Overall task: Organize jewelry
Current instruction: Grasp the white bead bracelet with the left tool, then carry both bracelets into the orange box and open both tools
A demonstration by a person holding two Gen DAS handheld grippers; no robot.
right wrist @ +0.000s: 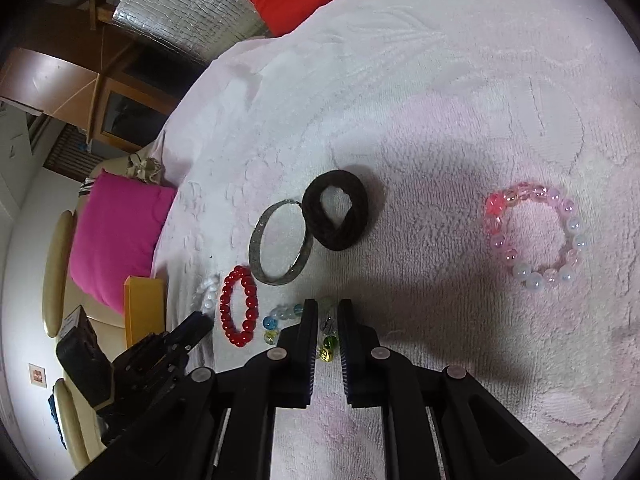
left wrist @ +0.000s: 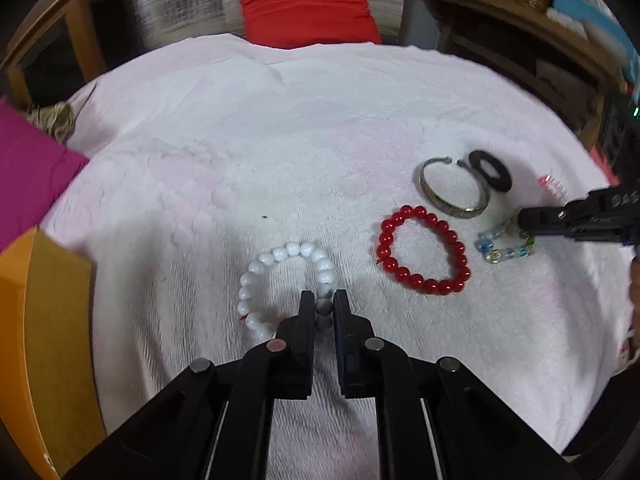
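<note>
My left gripper point(left wrist: 323, 294) is shut on the near side of a white bead bracelet point(left wrist: 280, 254), which lies on the pale pink towel point(left wrist: 280, 120). My right gripper point(right wrist: 328, 306) is shut on a bracelet of clear coloured glass beads point(right wrist: 280, 314); in the left wrist view it reaches in from the right edge. Between the two lies a red bead bracelet point(left wrist: 424, 254). Behind it rest a silver bangle point(left wrist: 454, 188) and a black hair tie point(left wrist: 490, 170), touching each other. A pink bead bracelet point(right wrist: 536, 236) lies alone to the right.
An orange box point(left wrist: 40, 320) stands at the towel's left edge, with a magenta cushion point(left wrist: 28, 176) behind it. A red cushion point(left wrist: 304, 4) sits beyond the far edge. Wooden shelves point(left wrist: 520, 40) rise at the back right.
</note>
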